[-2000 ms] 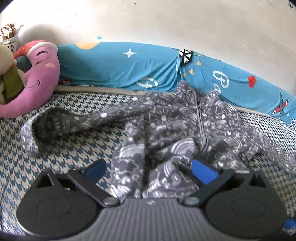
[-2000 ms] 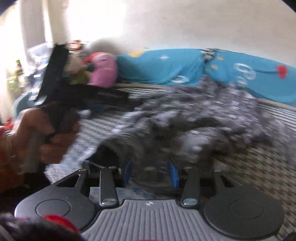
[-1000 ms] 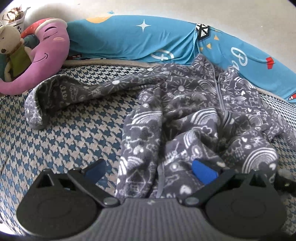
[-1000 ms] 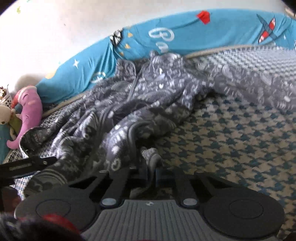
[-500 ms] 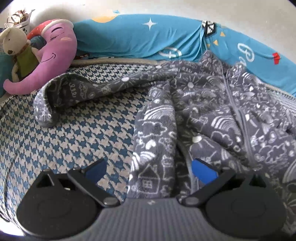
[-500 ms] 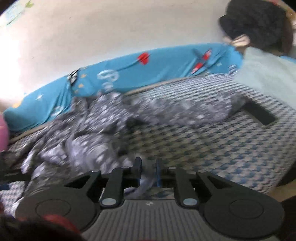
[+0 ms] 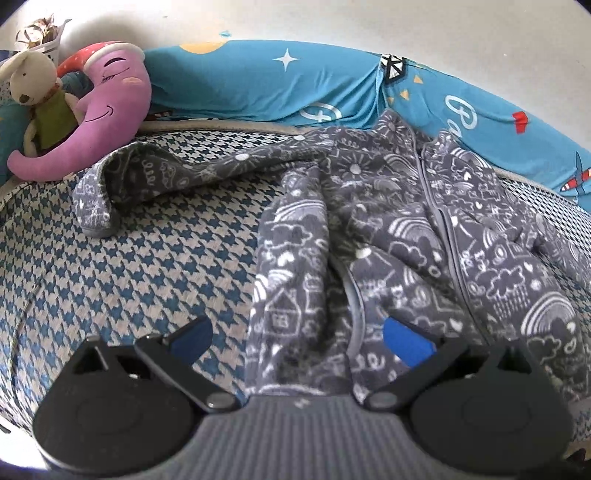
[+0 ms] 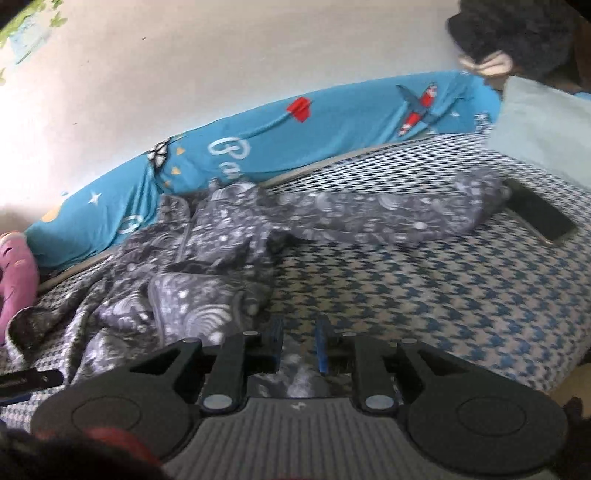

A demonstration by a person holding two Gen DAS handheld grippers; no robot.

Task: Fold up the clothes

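The grey patterned jacket [image 7: 399,229] is spread crumpled across the houndstooth bed [image 7: 140,266], hem nearest. The left gripper [image 7: 297,334] is held wide over that hem. The right gripper [image 8: 298,341] is nearly closed, apparently pinching a hem corner; the hem should be pulled taut and flat before folding.

A home bedroom, likely a child's: bed [image 7: 122,266] w/ blue-and-cream houndstooth cover, set against a plain pale wall [image 7: 332,26]. Along the wall runs a long turquoise cushion [image 7: 258,85] printed w/ stars, planes & lettering. Soft toys crowd one corner, incl. a purple plush elephant [image 7: 110,107] & a cream rabbit [image 7: 35,85]. A grey doodle-print fleece garment [image 7: 388,221] sprawls across the bed.
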